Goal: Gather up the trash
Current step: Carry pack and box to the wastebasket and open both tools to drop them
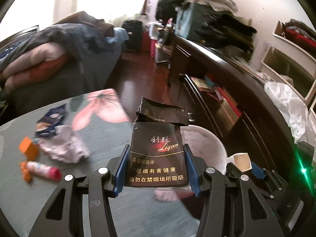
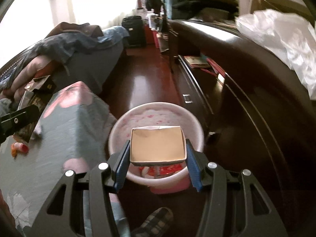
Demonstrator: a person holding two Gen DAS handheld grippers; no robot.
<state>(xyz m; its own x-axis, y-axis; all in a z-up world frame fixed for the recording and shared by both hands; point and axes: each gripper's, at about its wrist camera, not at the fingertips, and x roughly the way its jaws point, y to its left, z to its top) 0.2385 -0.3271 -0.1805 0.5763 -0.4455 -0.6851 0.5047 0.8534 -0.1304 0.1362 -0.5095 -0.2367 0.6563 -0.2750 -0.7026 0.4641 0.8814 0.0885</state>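
Left gripper point(image 1: 156, 165) clamped torn black cigarette pack point(image 1: 157, 154); right gripper point(image 2: 158, 158) clamped small open cardboard box point(image 2: 158, 145) over pink round bin point(image 2: 156, 122). Bin held red scraps. Crumpled tissue point(image 1: 65, 148), orange wrappers point(image 1: 28, 148) remained on table.

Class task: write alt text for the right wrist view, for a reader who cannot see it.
The right gripper holds a small open cardboard box in its jaws above a pink bin on a dark wooden floor. A floral-covered table stands at left.
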